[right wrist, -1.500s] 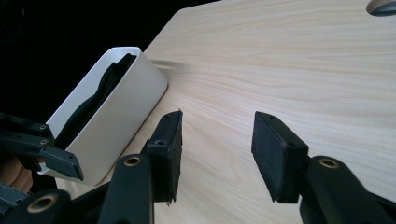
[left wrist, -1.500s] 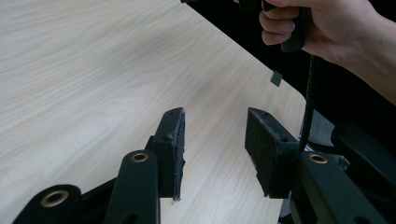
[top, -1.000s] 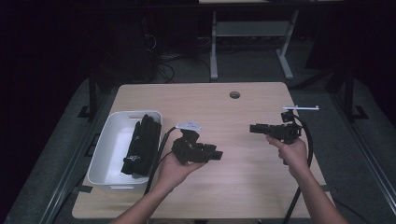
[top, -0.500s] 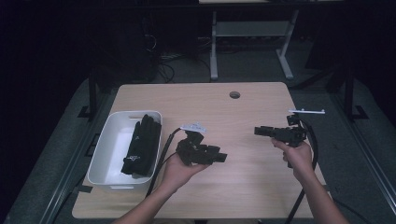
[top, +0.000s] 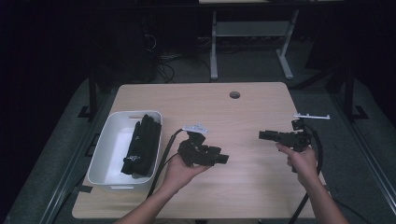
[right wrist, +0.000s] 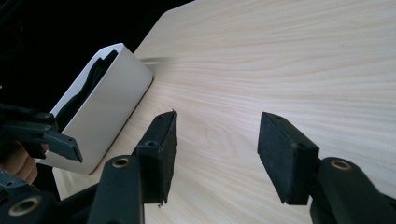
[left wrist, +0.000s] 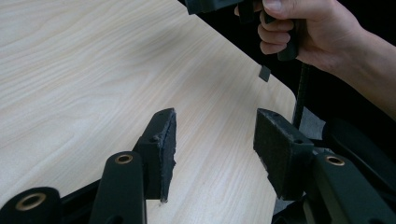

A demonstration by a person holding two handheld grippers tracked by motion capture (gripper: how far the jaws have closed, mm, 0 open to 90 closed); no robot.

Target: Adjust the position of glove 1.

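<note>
My left gripper is held in an upturned hand over the middle of the wooden table, jaws pointing right. In the left gripper view the left gripper is open with bare wood between its pads, and its jaws have just been opening. My right gripper hovers over the table's right side, pointing left at the other one. Seen in its own view, the right gripper is open and holds nothing. A white bin on the left holds black items.
A round hole sits near the table's far edge. The white bin shows in the right gripper view, beside the left gripper. Cables trail from both grippers toward the near edge. A desk frame stands beyond the table.
The right gripper has drifted slightly right and nearer the person. The left hand stays in place, its gripper turned a little.
</note>
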